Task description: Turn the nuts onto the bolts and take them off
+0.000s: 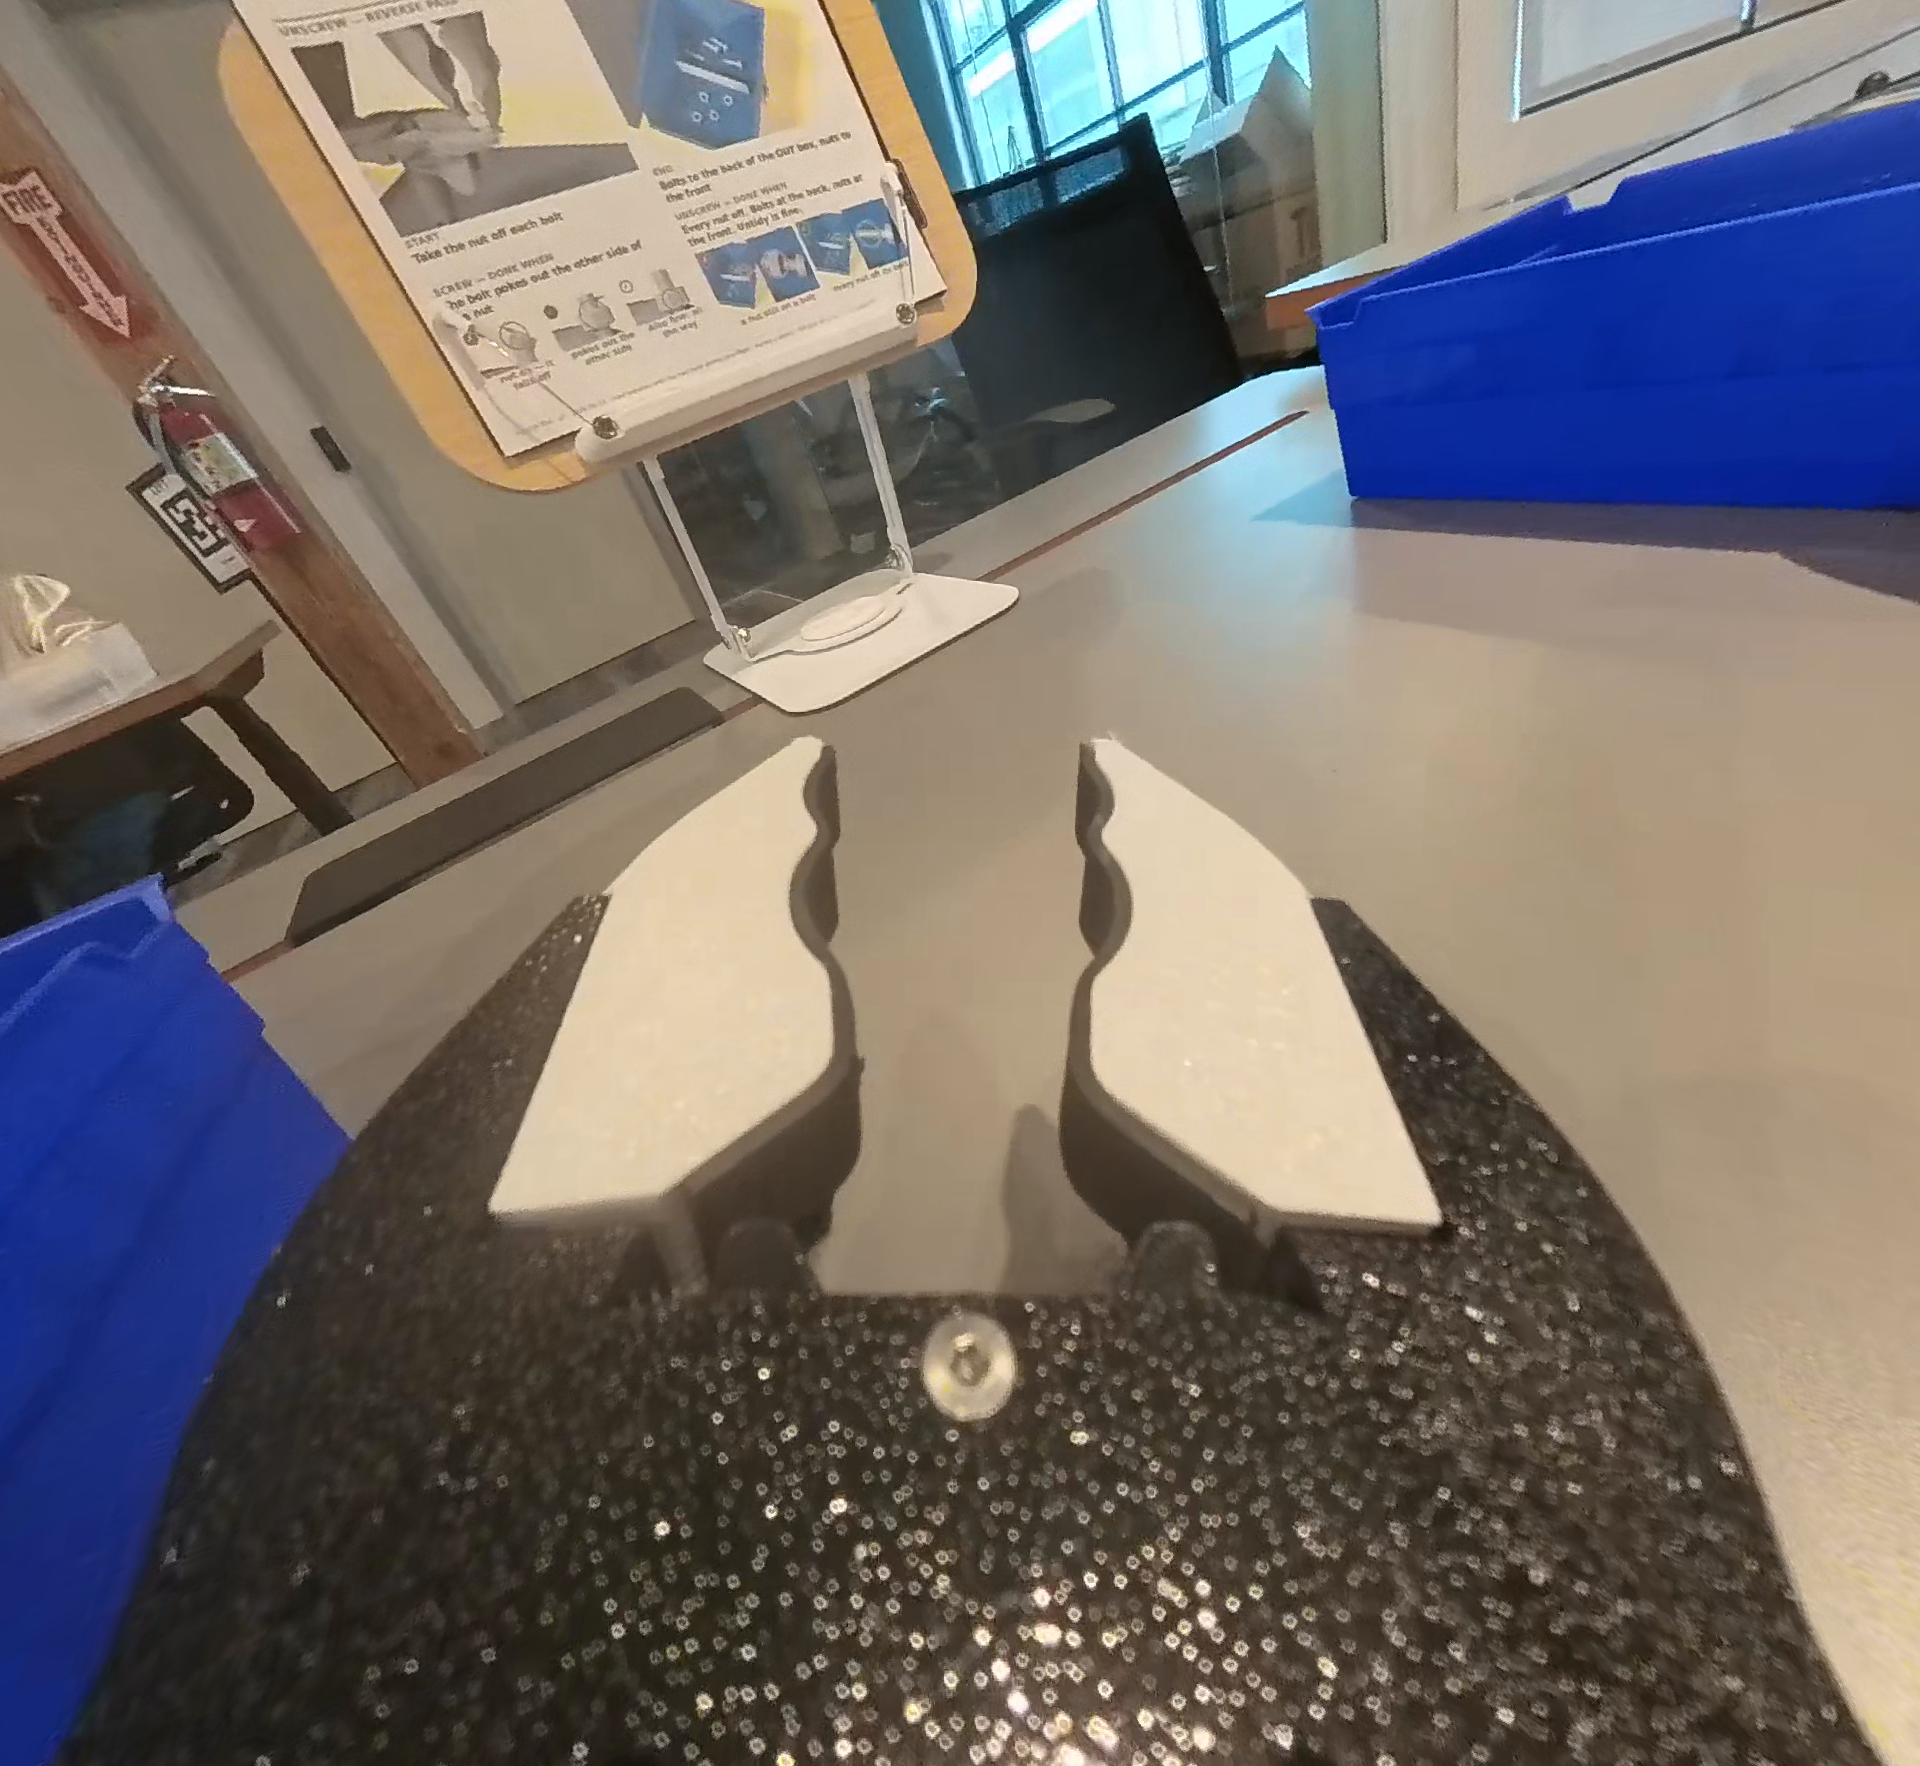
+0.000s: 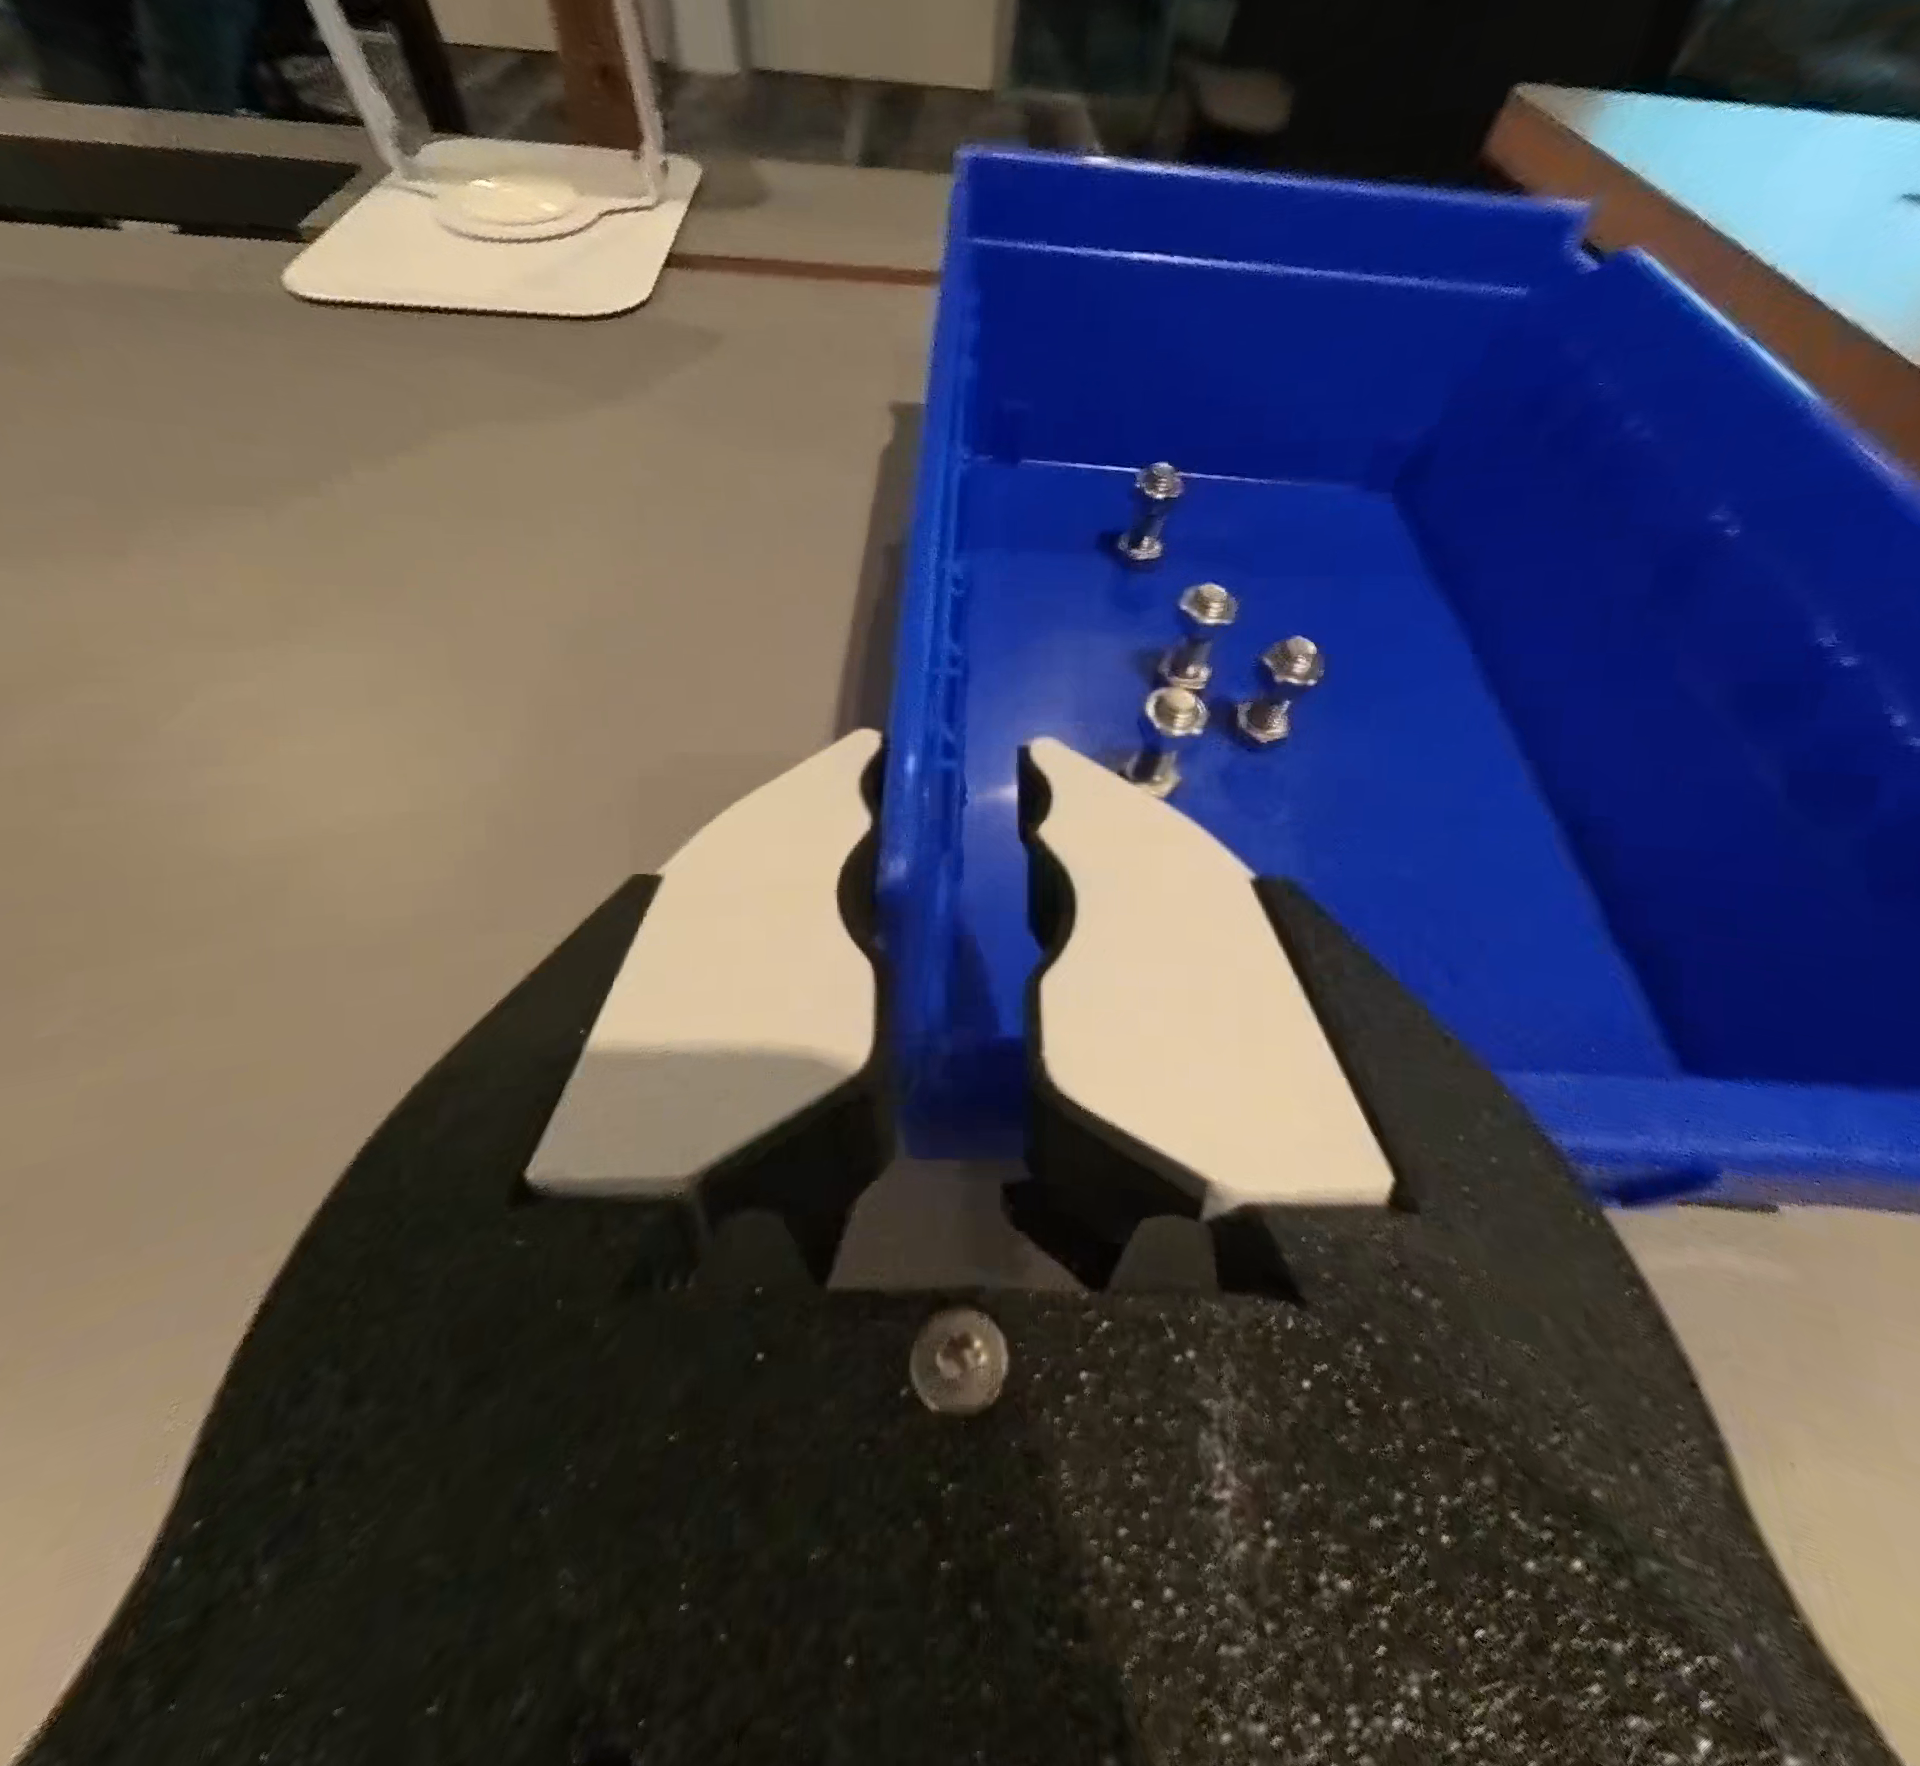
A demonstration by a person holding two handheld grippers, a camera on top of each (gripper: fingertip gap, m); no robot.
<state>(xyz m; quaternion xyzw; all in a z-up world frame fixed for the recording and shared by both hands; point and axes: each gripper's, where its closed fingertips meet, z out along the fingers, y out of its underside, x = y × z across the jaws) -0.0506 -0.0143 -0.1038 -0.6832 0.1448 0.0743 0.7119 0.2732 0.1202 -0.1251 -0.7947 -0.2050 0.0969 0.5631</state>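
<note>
Four bolts [image 2: 1195, 656], each with a nut threaded on it, lie in a loose cluster on the floor of the blue bin [image 2: 1558, 573] ahead of my right gripper [image 2: 951, 760], whose two white fingers [image 2: 748, 968] are parted and hold nothing; they straddle the bin's near left wall, one finger outside, one inside. The nearest bolt lies just beyond the inner fingertip, two more side by side past it, the fourth farthest back. My left gripper [image 1: 951, 760] hangs spread apart and empty over bare grey table [image 1: 1351, 781]. From that view I count two blue bins: one [image 1: 125, 1197] close at the left edge, one [image 1: 1621, 345] farther off at right. Beyond, one white stand [image 1: 862, 625] carries an instruction board [image 1: 582, 137]; one fire extinguisher [image 1: 208, 459] hangs on the back wall.
</note>
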